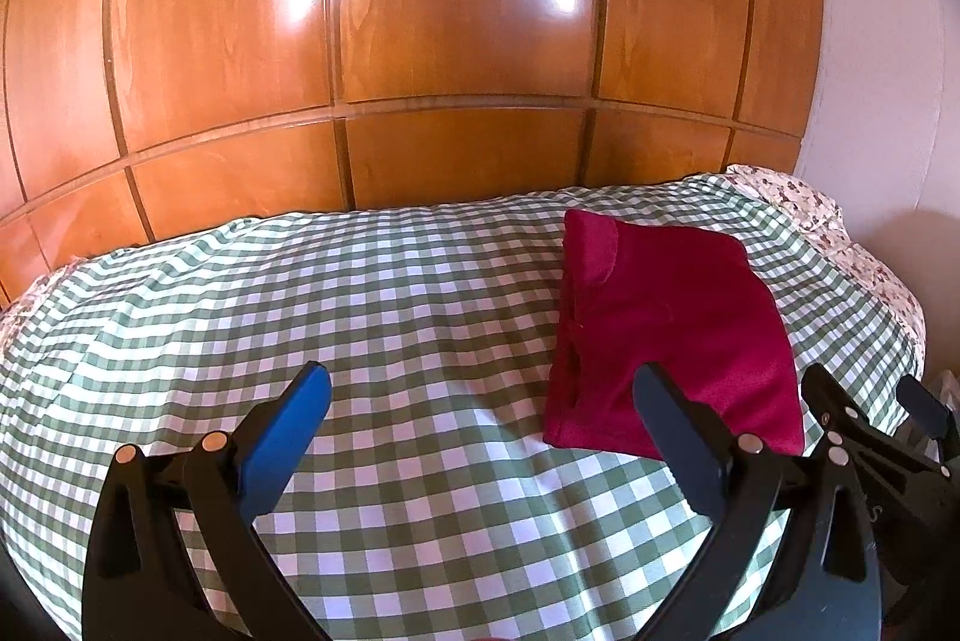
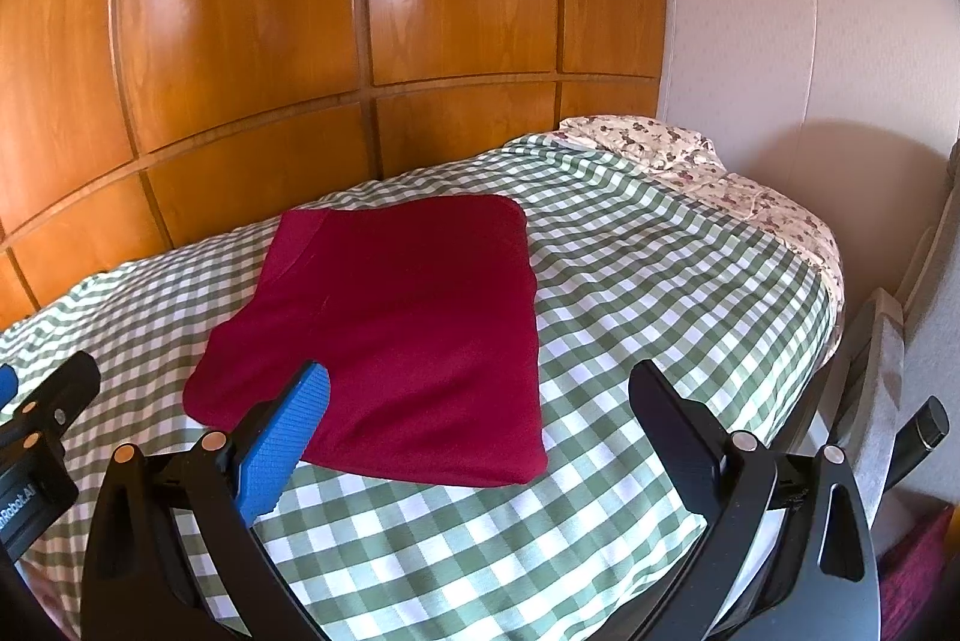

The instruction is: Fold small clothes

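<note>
Grey chair (image 2: pixel 882 359) only in right view.

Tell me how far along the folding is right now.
Done: the red garment lies folded into a compact rectangle on the checked bedspread. In hand: nothing; the left gripper and right gripper are both open and empty. Left: no other unfolded clothes show in either view.

Left tongs (image 2: pixel 12 401) are cut off by the frame edge.
</note>
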Tool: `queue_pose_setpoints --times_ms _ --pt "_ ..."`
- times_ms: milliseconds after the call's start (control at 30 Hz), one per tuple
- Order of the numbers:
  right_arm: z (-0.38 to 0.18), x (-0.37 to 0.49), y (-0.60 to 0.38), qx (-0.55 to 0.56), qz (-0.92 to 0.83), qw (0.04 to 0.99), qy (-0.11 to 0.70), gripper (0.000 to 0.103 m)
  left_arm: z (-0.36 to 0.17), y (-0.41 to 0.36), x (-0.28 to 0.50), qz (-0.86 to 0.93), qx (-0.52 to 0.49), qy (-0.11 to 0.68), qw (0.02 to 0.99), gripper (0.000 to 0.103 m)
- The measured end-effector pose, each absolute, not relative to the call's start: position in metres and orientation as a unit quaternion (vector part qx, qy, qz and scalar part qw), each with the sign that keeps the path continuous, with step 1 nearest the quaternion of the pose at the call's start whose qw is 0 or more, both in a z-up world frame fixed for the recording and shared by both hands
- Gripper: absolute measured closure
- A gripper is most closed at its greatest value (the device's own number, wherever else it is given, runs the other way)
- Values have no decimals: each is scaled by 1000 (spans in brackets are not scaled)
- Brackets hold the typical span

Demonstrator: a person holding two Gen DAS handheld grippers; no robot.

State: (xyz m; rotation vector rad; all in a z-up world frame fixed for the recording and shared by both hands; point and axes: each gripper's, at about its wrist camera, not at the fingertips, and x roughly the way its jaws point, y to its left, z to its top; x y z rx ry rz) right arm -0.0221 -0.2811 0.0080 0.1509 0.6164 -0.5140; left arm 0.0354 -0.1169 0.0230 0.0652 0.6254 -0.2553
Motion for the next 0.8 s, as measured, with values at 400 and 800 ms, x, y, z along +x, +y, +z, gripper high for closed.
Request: queue_pose_setpoints --times_ms 400,800 --pt "8 -23 -282 77 -251 918 297 4 25 -118 35 -121 36 302 945 2" --pt "0 -20 -283 83 -246 915 310 4 22 -116 39 -109 39 309 944 3"
